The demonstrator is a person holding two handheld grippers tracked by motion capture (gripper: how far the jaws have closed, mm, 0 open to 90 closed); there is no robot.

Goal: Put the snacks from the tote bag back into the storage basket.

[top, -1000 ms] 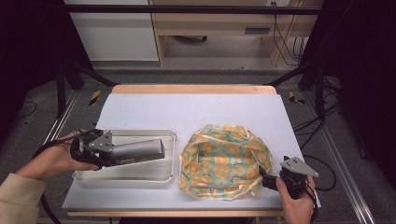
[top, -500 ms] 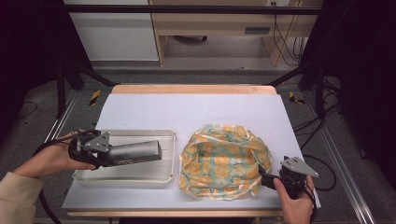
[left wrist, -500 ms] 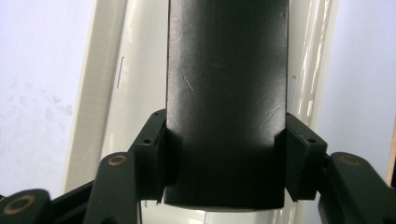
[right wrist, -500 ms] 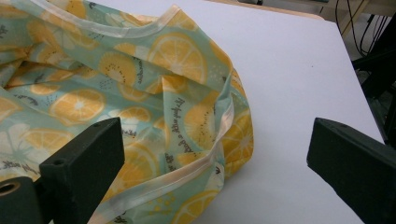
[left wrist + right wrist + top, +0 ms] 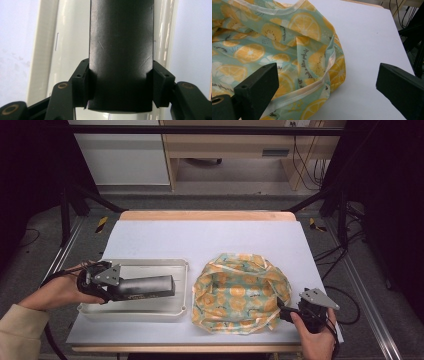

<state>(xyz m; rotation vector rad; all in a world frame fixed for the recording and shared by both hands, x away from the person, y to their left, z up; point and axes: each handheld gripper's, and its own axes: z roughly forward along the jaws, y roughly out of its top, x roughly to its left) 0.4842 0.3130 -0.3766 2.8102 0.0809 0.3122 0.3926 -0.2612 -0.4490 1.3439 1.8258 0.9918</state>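
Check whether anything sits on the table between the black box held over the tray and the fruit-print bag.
Nothing visible does. The left gripper holds the black box over the white tray; only the tray's right wall and bare table lie between it and the fruit-print bag. The right gripper, jaws open, waits at the bag's right edge.

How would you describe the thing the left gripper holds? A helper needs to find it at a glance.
On the table's left half lies a shallow white tray. Over it, the left gripper clamps a long black box by one end. It is the plain dark thing, unlike the orange-patterned cloth bag to its right.
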